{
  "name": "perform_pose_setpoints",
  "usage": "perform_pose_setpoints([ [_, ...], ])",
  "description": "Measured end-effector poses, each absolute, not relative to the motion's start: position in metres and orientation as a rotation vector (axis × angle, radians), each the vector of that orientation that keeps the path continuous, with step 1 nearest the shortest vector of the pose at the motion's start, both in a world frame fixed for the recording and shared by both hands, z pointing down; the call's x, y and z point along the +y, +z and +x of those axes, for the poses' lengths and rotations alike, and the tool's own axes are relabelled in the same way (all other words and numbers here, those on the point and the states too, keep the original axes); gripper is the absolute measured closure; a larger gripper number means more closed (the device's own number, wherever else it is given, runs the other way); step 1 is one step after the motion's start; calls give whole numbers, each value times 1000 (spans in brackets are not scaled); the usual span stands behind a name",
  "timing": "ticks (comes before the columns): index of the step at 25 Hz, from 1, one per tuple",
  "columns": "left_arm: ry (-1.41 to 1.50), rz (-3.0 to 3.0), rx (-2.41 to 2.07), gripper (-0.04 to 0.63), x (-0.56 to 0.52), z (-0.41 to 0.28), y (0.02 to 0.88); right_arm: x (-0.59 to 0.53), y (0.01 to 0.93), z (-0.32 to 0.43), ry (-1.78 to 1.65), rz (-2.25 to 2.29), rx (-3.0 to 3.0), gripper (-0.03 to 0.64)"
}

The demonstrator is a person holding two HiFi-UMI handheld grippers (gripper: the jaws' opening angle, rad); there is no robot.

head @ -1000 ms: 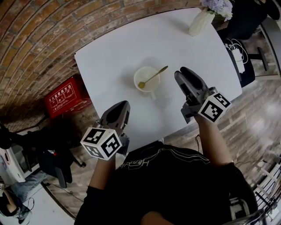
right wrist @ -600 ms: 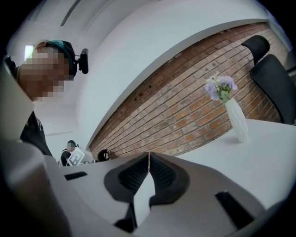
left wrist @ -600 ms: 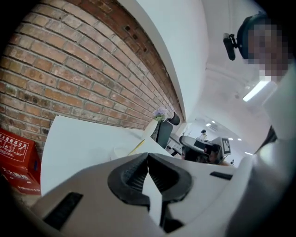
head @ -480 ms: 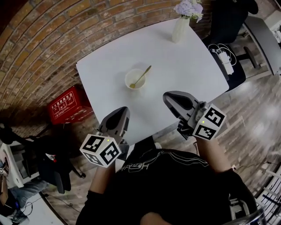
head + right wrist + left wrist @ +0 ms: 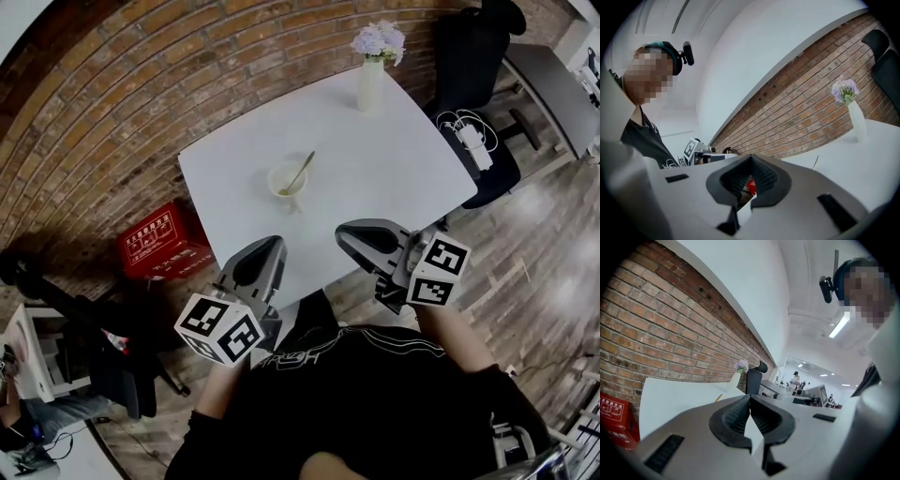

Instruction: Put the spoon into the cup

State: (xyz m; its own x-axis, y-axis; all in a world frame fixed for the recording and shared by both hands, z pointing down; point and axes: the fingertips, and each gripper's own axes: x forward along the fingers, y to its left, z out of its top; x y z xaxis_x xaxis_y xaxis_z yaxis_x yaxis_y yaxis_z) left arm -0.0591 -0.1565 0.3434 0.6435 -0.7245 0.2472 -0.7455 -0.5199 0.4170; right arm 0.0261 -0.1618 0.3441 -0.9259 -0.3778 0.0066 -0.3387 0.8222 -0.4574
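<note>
**Both grippers shut and empty; spoon already in the cup**

**Fingers.** The left gripper point(image 5: 750, 397) has its ribbed pads point(image 5: 736, 416) meeting at the tips, with nothing between them. The right gripper point(image 5: 750, 157) is in the same condition: tips together and empty. Both hang off the near edge of the white table point(image 5: 394, 178), close to the person's body and well apart from the work.

**Task item.** The spoon point(image 5: 300, 173) sits bowl-down in the cup point(image 5: 284, 181). Its handle leans on the rim and projects past it. The cup stands upright near the middle of the table. In my judgement the placement is complete.

**Risks.**
- The handle overhangs the rim, so a gripper coming back low across the table could catch it and lever the spoon out or tip the cup.
- A knock against the table edge could do the same.
- The vase of flowers point(image 5: 370, 82) stands near the far corner and could topple if the table is jolted.

**Views compared.**
- Only the head view shows the cup and confirms that the spoon is seated in it.
- Each gripper view shows pad contact, which the head view hides under the housings. Of the spoon they show only a thin sliver of handle.
- The right gripper view also shows a red crate point(image 5: 751, 186) through the gap below its tips.
</note>
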Motion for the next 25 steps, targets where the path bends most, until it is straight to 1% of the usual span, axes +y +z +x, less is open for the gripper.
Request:
perform_pose_setpoints([
  [25, 42, 2436, -1153, 591, -124, -38, 318, -130, 321, 45, -614, -613, 2940, 620],
])
